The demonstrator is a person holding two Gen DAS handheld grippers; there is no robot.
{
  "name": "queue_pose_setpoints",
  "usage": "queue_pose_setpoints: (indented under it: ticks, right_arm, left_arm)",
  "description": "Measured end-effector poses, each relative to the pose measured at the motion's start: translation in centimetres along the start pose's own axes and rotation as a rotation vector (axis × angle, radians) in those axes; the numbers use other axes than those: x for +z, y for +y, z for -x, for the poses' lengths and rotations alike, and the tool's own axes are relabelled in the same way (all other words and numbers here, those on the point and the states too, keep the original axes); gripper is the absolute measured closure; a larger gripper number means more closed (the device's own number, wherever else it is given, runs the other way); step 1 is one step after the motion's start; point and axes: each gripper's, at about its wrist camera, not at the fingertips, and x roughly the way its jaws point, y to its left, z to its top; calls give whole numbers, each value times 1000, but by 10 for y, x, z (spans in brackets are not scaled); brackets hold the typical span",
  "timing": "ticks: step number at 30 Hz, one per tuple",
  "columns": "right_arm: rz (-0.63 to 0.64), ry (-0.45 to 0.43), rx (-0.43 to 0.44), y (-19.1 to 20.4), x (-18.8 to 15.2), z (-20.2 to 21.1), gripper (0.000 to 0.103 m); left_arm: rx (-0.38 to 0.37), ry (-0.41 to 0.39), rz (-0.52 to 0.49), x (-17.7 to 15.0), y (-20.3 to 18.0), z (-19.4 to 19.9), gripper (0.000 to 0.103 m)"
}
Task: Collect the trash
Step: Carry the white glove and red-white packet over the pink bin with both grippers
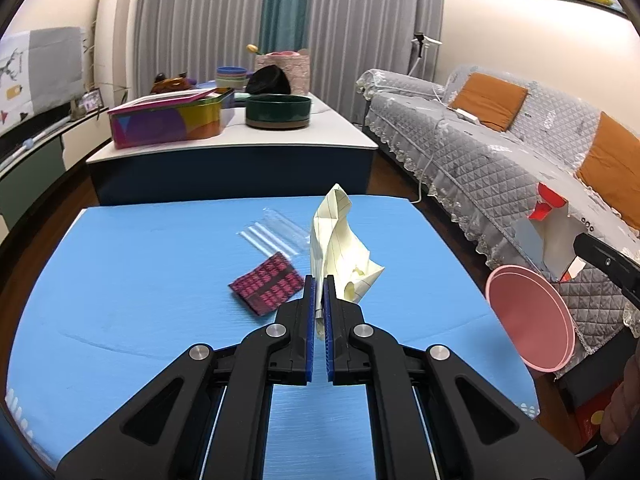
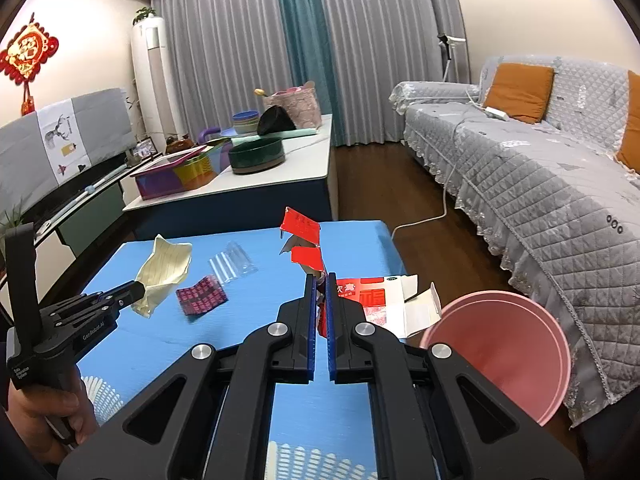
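The left gripper (image 1: 319,280) has its jaws pinching the crumpled yellow paper (image 1: 340,240), which stands up out of the jaws and leans a little right of them, lifted clear of the blue bench (image 1: 120,280). Just left of those jaws and a little beyond them lies the pink-and-black wrapper (image 1: 266,288) flat on the bench, and beyond that, further ahead of the jaws, the clear plastic packet (image 1: 272,232); neither is touched.

The right gripper (image 2: 320,280) has its jaws pressed on the torn red carton (image 2: 306,240), whose flaps rise above the jaws while its flattened red-and-white panel (image 2: 384,300) trails to their right. Right of these jaws and somewhat below them stands the pink bin (image 2: 508,344), beside the bench edge, its mouth turned toward the camera; nothing can be seen inside it from either view.

So, by my reading, the task is in its early middle: two pieces are picked up and in carriage, neither yet dropped. Left to do: bring both loads over the bin and release them, then return for the wrapper and the clear packet. The carton, wide and floppy, may catch on the bin rim.
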Motion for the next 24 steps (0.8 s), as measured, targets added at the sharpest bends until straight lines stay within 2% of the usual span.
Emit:
queue_pose_setpoints:
  ticks: [15, 24]
  right_arm:
    - [-20, 6, -40, -31, -7, 6, 98]
    - [-43, 11, -53, -45, -7, 1, 98]
  left_arm:
    - [-32, 11, -23, 0, -29, -10, 99]
    - [-27, 21, -13, 0, -31, -18, 99]
